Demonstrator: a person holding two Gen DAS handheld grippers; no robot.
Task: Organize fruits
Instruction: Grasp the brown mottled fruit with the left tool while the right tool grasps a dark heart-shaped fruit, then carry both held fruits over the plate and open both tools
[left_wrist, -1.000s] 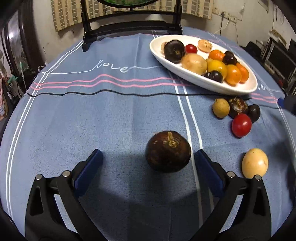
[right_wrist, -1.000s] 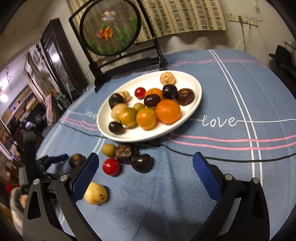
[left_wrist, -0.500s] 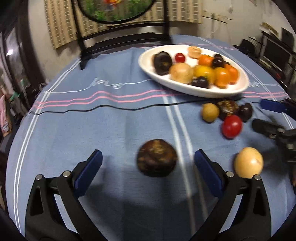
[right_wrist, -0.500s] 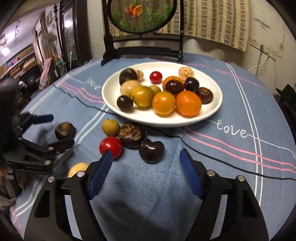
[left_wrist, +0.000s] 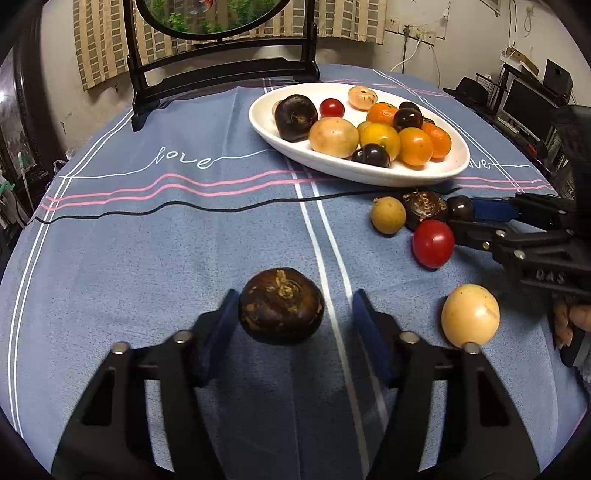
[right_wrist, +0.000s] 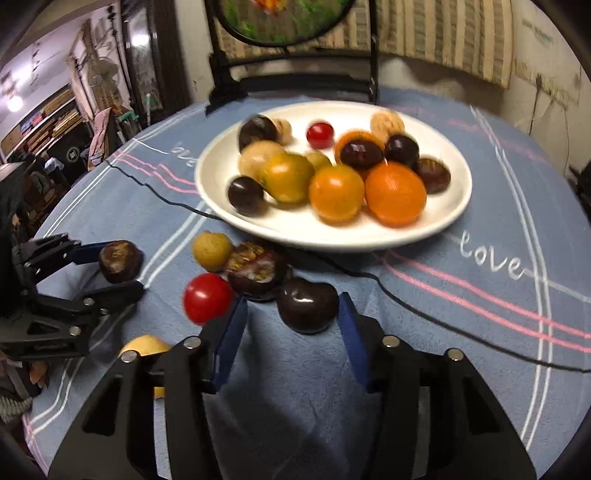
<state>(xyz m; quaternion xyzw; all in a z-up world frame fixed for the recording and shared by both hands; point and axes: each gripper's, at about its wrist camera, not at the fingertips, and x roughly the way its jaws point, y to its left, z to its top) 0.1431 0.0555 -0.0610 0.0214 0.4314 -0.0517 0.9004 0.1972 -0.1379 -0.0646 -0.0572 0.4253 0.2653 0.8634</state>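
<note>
A rough dark brown fruit (left_wrist: 280, 306) lies on the blue cloth between the fingers of my left gripper (left_wrist: 294, 295). Its jaws are closing; the left pad is at the fruit, the right pad still stands apart. My right gripper (right_wrist: 292, 299) is closing around a glossy dark fruit (right_wrist: 306, 304), with a gap at the left pad. A white plate (left_wrist: 369, 177) holds several fruits. A red tomato (right_wrist: 207, 298), a yellow-green fruit (right_wrist: 212, 250), a cracked dark fruit (right_wrist: 256, 271) and a pale yellow fruit (left_wrist: 470, 314) lie loose.
A black stand (left_wrist: 221, 74) with a round screen rises at the table's back edge. A thin black cable (left_wrist: 184, 210) runs across the cloth in front of the plate. A person's hand (left_wrist: 569, 321) holds the right gripper at the right edge.
Both grippers' jaws have narrowed. The right gripper came down and in toward the loose fruits, so the glossy dark fruit now sits between its fingers. The left gripper stayed around the brown fruit.
</note>
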